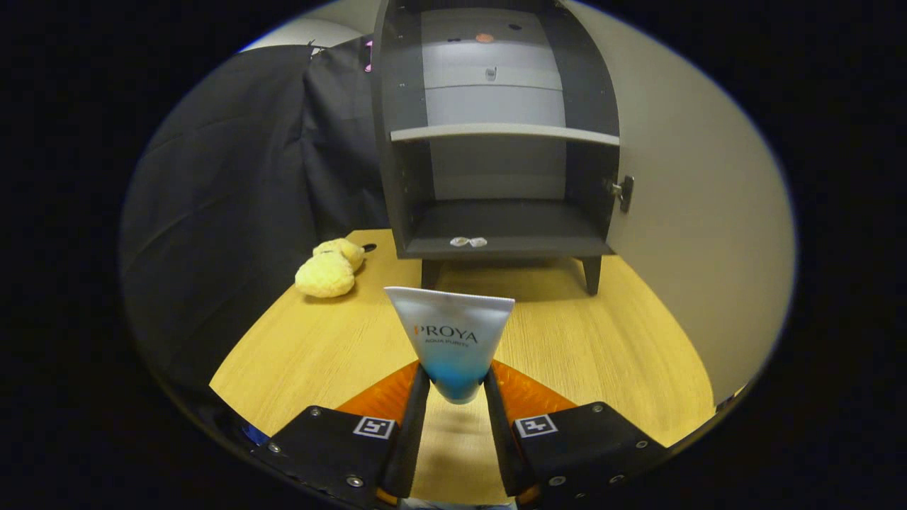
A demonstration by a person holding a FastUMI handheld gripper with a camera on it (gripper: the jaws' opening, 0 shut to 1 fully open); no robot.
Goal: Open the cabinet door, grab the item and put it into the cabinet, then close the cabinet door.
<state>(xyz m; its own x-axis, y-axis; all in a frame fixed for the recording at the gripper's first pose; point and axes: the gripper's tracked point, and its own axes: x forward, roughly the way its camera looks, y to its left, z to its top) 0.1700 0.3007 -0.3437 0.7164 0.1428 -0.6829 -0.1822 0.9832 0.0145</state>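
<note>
My claw (457, 397) is clamped on the cosmetic tube (452, 338), held above the tabletop (595, 347) before the open cabinet (499, 142). Risk, as I judge it: the tube's wide crimped end could catch the shelf (504, 132) or slip from the narrow grip.

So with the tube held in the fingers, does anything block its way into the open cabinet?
Nothing visible does. The gripper is shut on the tube, and bare table lies ahead up to the cabinet. Its door is swung open to the right. The yellow plush toy sits off to the left.
</note>
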